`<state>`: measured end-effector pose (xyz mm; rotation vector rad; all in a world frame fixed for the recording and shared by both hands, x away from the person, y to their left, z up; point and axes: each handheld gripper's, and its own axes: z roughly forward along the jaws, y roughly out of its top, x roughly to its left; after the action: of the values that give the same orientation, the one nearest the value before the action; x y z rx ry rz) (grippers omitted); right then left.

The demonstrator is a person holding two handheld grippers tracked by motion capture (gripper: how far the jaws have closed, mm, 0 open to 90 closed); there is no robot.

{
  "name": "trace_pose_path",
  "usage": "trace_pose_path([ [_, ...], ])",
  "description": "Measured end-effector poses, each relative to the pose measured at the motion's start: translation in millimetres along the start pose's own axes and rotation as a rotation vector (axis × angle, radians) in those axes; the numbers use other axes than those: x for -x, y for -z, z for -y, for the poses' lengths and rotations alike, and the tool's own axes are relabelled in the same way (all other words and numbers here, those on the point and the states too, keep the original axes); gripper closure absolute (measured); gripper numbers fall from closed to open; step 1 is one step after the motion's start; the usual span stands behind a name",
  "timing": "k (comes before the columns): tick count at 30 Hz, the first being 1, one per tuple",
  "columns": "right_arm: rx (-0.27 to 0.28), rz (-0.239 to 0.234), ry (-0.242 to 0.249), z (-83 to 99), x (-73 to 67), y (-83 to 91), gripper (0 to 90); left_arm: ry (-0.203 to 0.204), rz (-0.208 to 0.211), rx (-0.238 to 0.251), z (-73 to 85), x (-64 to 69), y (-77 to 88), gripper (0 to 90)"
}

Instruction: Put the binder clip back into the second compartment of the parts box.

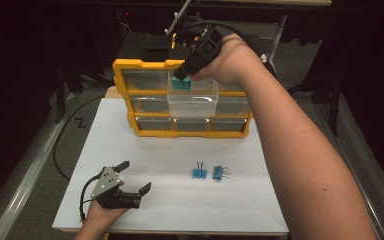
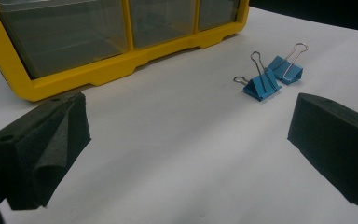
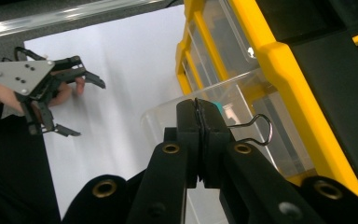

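A yellow drawer organizer [image 1: 123,80] stands at the back of the white table; its top middle clear drawer [image 1: 192,102] is pulled out. My right gripper [image 1: 182,78] hovers over that drawer, shut on a teal-blue binder clip [image 1: 181,85]. In the right gripper view the clip's wire handle [image 3: 257,129] sticks out beside the closed jaws [image 3: 199,116], above the drawer [image 3: 242,91]. Two more blue binder clips [image 1: 199,173] [image 1: 220,173] lie on the table in front. My left gripper [image 1: 136,175] rests at the front left, open and holding nothing; it faces the clips [image 2: 261,86] [image 2: 286,70].
The white table top [image 1: 145,150] ends in dark floor and metal rails on both sides. The organizer's other clear drawers [image 2: 60,32] are shut. A black cable [image 1: 62,145] loops off the left edge. The left hand with its gripper [image 3: 92,110] sits far from the organizer.
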<state>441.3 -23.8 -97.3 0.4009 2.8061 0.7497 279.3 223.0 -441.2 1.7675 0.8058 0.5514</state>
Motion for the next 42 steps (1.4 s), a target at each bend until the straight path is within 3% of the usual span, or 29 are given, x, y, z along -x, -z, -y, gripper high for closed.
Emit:
trace_pose_path([
  [8, -0.013, 0.005, -0.003, -5.9, 5.9, -19.0, 90.0, -0.002, 0.003, -0.001, -0.1, -1.2, 0.3, 0.2],
  [17, -0.033, -0.003, -0.025, -6.5, 10.8, -25.9, 89.9, -0.001, 0.003, 0.003, 0.0, -2.5, 0.2, 0.2],
  [18, -0.027, -0.001, -0.026, -6.1, 11.1, -26.0, 87.9, -0.001, 0.003, 0.003, 0.0, -2.5, 0.2, 0.2],
  [20, -0.017, 0.003, -0.045, -5.5, 12.2, -25.0, 67.3, -0.001, 0.003, 0.003, 0.1, -2.5, 0.1, 0.2],
  [23, -0.032, 0.007, -0.051, -2.9, 11.1, -20.8, 58.7, 0.001, 0.004, 0.001, 0.2, -2.7, 0.0, 0.2],
  [25, -0.035, 0.002, -0.055, 0.1, 8.9, -16.0, 57.6, -0.002, 0.007, -0.002, 0.2, -2.5, -0.4, 0.2],
  [31, -0.052, -0.002, -0.064, 16.2, 2.6, -1.3, 54.5, -0.002, 0.01, -0.007, 0.4, -1.9, -1.6, 0.2],
  [42, -0.085, 0.008, -0.095, 78.1, -16.5, 32.3, 51.3, 0.017, 0.004, -0.001, 0.3, -2.7, -0.9, 0.2],
])
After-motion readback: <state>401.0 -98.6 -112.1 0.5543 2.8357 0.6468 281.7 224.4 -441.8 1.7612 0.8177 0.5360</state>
